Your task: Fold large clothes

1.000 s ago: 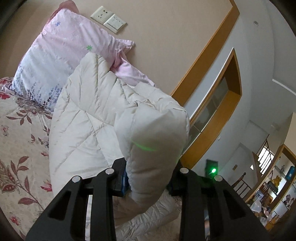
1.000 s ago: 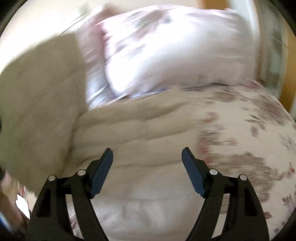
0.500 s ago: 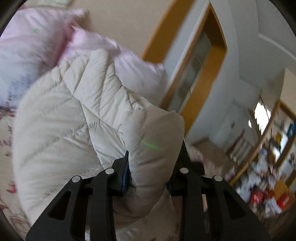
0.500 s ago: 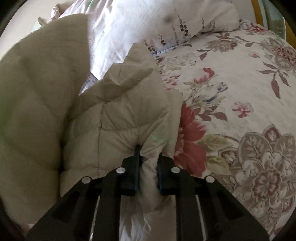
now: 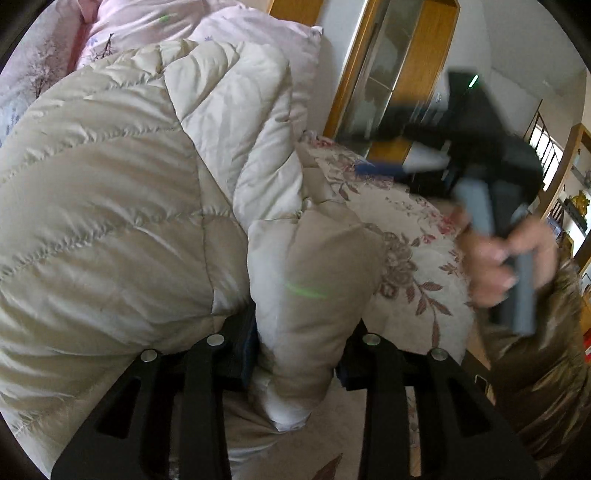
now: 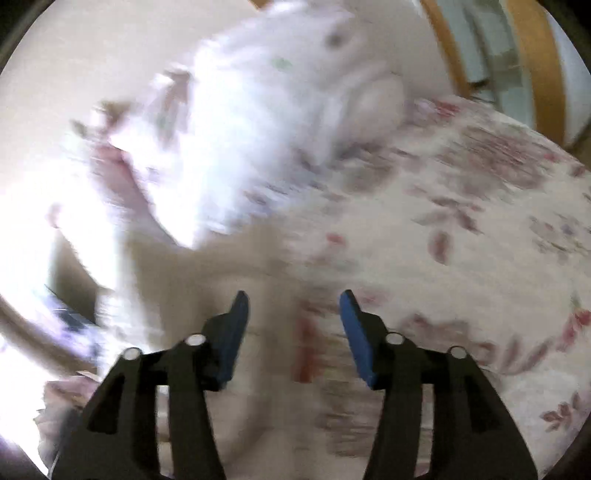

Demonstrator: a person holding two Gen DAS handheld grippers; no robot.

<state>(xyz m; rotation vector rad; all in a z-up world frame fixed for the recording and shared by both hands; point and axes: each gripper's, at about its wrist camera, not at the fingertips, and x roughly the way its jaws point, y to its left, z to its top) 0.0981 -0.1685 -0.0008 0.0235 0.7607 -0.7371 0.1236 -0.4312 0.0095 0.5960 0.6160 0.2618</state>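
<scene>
Half a second ago the right gripper (image 6: 293, 332) was pinching a fold of the jacket; now its fingers are standing apart with nothing between them, and its view is smearing with motion over the bedspread (image 6: 480, 229). From the left wrist view this same gripper (image 5: 373, 170) is showing as a dark blur in the person's right hand (image 5: 506, 262), lifted clear of the fabric and near the far edge of the bed.

The left gripper (image 5: 295, 354) is clamping a thick padded fold of the cream quilted jacket (image 5: 110, 206), probably a sleeve or hem end, with the fabric bulging up between its fingers. The rest of the jacket is lying bunched on the bedspread, heaped against the pink pillow (image 5: 258, 33) at the head of the bed.

Holding one end fast is likely serving to anchor the bulky garment while the freed hand is travelling to a new grip point. Judging by the heaped shape, the fold is only partly done. Puffy filling is making the layers springy, so a released fold may be creeping open.
</scene>
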